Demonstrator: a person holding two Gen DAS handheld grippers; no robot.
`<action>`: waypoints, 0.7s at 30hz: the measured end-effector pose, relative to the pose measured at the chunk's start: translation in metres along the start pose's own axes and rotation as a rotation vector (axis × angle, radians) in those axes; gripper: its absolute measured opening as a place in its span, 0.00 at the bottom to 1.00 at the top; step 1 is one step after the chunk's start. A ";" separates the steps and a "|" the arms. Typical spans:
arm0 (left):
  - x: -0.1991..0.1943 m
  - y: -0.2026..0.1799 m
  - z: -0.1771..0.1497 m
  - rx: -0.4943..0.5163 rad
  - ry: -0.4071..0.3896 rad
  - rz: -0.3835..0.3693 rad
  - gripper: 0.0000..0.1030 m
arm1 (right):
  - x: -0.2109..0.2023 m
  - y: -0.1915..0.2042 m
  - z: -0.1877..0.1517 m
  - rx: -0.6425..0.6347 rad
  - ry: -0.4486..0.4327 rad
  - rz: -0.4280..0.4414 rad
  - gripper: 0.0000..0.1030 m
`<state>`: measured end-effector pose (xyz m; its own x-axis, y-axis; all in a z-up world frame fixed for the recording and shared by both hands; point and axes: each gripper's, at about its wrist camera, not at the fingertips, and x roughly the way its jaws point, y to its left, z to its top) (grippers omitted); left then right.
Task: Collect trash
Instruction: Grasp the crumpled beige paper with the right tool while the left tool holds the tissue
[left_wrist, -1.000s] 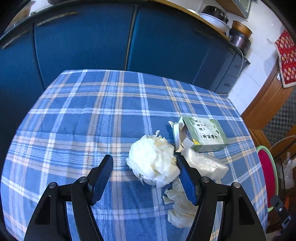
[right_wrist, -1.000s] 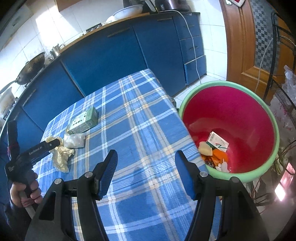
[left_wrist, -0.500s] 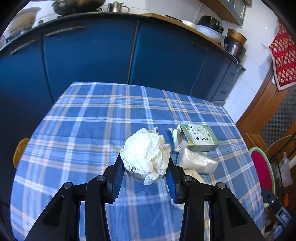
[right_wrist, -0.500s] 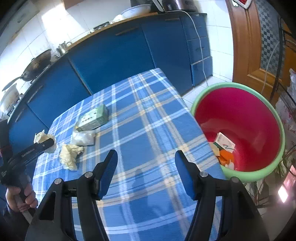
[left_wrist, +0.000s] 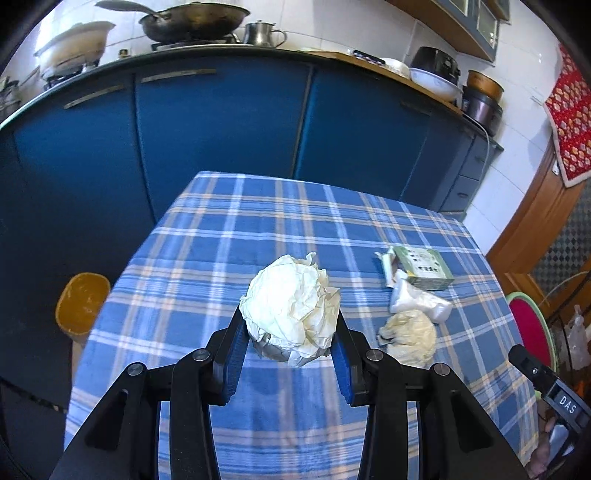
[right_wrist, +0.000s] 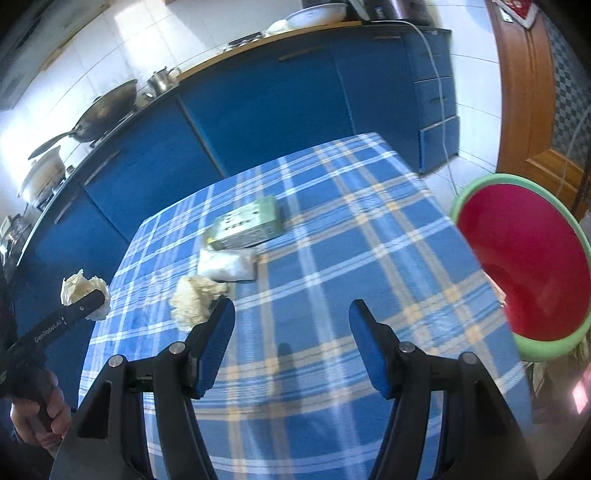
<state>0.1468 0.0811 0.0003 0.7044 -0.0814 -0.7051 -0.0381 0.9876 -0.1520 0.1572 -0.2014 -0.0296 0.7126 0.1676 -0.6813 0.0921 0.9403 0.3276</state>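
Our left gripper (left_wrist: 290, 330) has its blue pads pinched on a crumpled paper wad (left_wrist: 291, 302), lifted clear of the checked tablecloth (left_wrist: 258, 229); the jaws closed onto it within the last second and now sit firm against both sides. Our right gripper (right_wrist: 291, 325) stands spread with nothing between its pads, above bare cloth. From the right view we read "GenRobot.AI" in white along the left gripper's black arm, with the wad seen in profile at its tip and a hand (right_wrist: 40, 417) on the handle below; the left view instead shows "DAS" on the right gripper's body at the lower right edge. On the table lie a yellowish tissue lump (right_wrist: 195, 299), a clear plastic bag (right_wrist: 229, 264) just behind it, and a green box (right_wrist: 249, 223) with print too small for us to read. Only the right view shows the red bin (right_wrist: 546, 321) with its green rim fully, beside the table's right edge; the left view catches just a sliver of it, but alone shows an orange stool (left_wrist: 81, 302) beside the table.
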 end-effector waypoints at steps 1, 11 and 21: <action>0.000 0.004 -0.001 -0.004 0.001 0.006 0.42 | 0.002 0.005 0.001 -0.007 0.005 0.005 0.64; 0.008 0.033 -0.009 -0.057 0.026 0.029 0.42 | 0.035 0.053 0.001 -0.059 0.073 0.047 0.64; 0.012 0.049 -0.015 -0.087 0.038 0.027 0.42 | 0.078 0.092 -0.003 -0.118 0.135 0.043 0.64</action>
<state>0.1422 0.1263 -0.0260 0.6750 -0.0620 -0.7353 -0.1191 0.9742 -0.1915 0.2196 -0.1006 -0.0542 0.6139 0.2390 -0.7523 -0.0244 0.9584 0.2845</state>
